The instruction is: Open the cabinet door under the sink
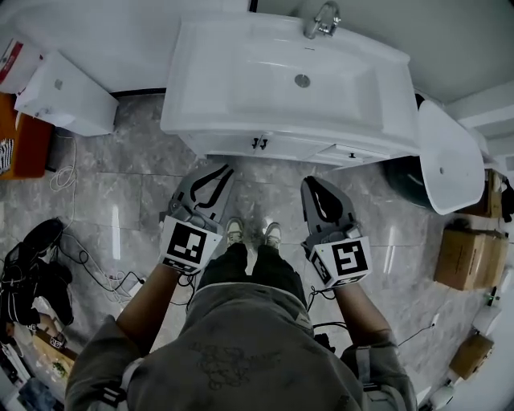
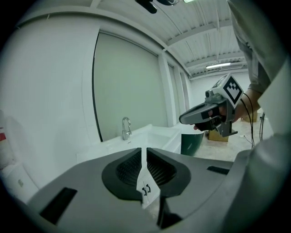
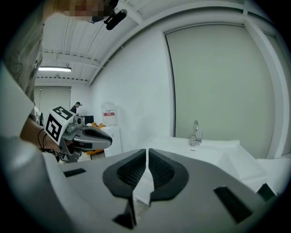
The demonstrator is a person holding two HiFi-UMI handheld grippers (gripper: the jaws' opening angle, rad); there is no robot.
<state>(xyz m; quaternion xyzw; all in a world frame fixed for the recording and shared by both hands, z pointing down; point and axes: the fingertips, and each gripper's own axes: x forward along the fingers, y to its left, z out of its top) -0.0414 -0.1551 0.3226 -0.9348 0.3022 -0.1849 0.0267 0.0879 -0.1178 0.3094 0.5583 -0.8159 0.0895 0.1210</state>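
The white sink cabinet (image 1: 265, 146) stands ahead of me under the basin (image 1: 289, 76), its doors closed, with a pair of small black handles (image 1: 259, 143) at the middle. Through the slit of the left jaws the handles (image 2: 146, 189) show, still some way off. My left gripper (image 1: 221, 172) and right gripper (image 1: 315, 186) hover side by side above the floor in front of the cabinet, both shut and empty. The left gripper (image 2: 144, 154) points at the cabinet front. The right gripper (image 3: 147, 157) points at the cabinet too. A chrome faucet (image 1: 322, 20) rises behind the basin.
A white box-like fixture (image 1: 64, 92) stands left of the cabinet, with black cables (image 1: 48, 265) on the marble floor. A dark green bin (image 2: 193, 142) and a white oval fixture (image 1: 450, 156) are at the right, cardboard boxes (image 1: 470, 257) beyond. My shoes (image 1: 253, 233) stand between the grippers.
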